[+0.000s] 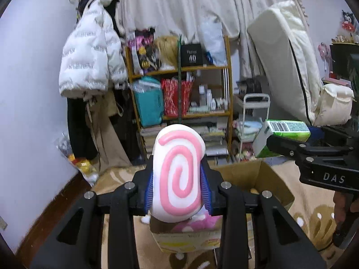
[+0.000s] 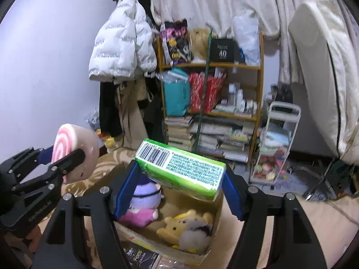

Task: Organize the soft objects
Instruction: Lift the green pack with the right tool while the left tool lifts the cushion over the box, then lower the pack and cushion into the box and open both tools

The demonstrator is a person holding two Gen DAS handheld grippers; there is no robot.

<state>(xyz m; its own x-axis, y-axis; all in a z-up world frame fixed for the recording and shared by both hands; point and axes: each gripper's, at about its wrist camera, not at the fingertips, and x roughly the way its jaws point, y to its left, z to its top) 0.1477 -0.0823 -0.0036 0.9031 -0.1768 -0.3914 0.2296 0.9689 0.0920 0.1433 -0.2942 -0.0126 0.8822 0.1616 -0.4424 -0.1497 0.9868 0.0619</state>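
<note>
My left gripper (image 1: pixel 179 179) is shut on a white plush roll with a pink spiral (image 1: pixel 179 172) and holds it above the near end of an open cardboard box (image 1: pixel 264 179). The roll also shows in the right wrist view (image 2: pixel 74 150). My right gripper (image 2: pixel 179 179) is shut on a green tissue pack (image 2: pixel 184 168) and holds it tilted above the same box (image 2: pixel 208 253). It also shows in the left wrist view (image 1: pixel 282 134). In the box lie a purple and pink plush (image 2: pixel 143 201) and a yellow bear plush (image 2: pixel 186 224).
A wooden shelf (image 2: pixel 211 67) full of bags, bottles and books stands at the back. A white jacket (image 2: pixel 121 47) hangs to its left. A white trolley (image 2: pixel 278 143) and a leaning mattress (image 2: pixel 323 67) are at the right. A patterned rug (image 1: pixel 314 215) covers the floor.
</note>
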